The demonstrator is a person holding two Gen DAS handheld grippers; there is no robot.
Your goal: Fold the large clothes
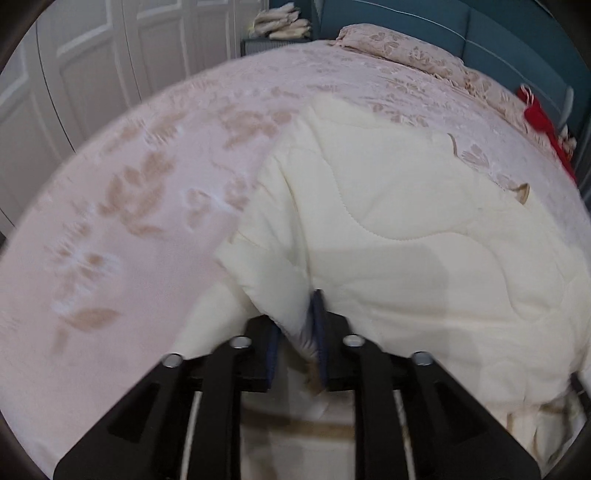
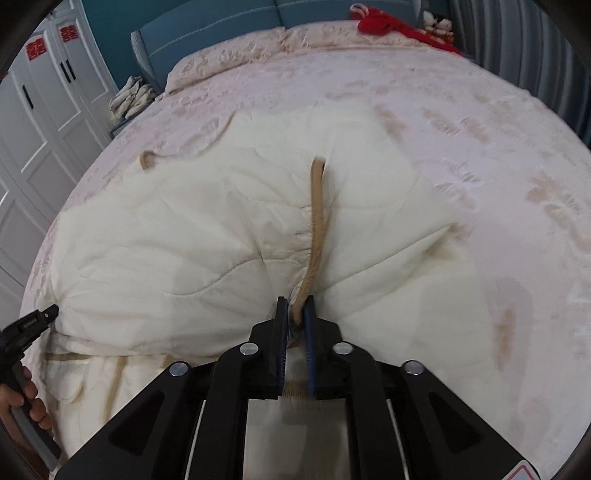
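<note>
A cream quilted cover (image 2: 184, 240) with a tan trim (image 2: 317, 206) lies bunched on the pink floral bedspread (image 2: 480, 147). My right gripper (image 2: 295, 310) is shut on the trimmed edge, and the tan band runs up from between its blue pads. In the left wrist view the same cream cover (image 1: 406, 221) spreads to the right. My left gripper (image 1: 297, 325) is shut on a thick fold of it at the near edge. The right wrist view also shows the left gripper (image 2: 50, 312) at the cover's left corner, held by a hand (image 2: 26, 402).
Floral pillows (image 2: 229, 55) and a red cloth (image 2: 380, 22) lie at the head of the bed, by a teal headboard (image 2: 207, 26). White wardrobe doors (image 2: 44, 110) stand to the left. A pile of pale folded things (image 2: 133, 96) sits on a bedside stand.
</note>
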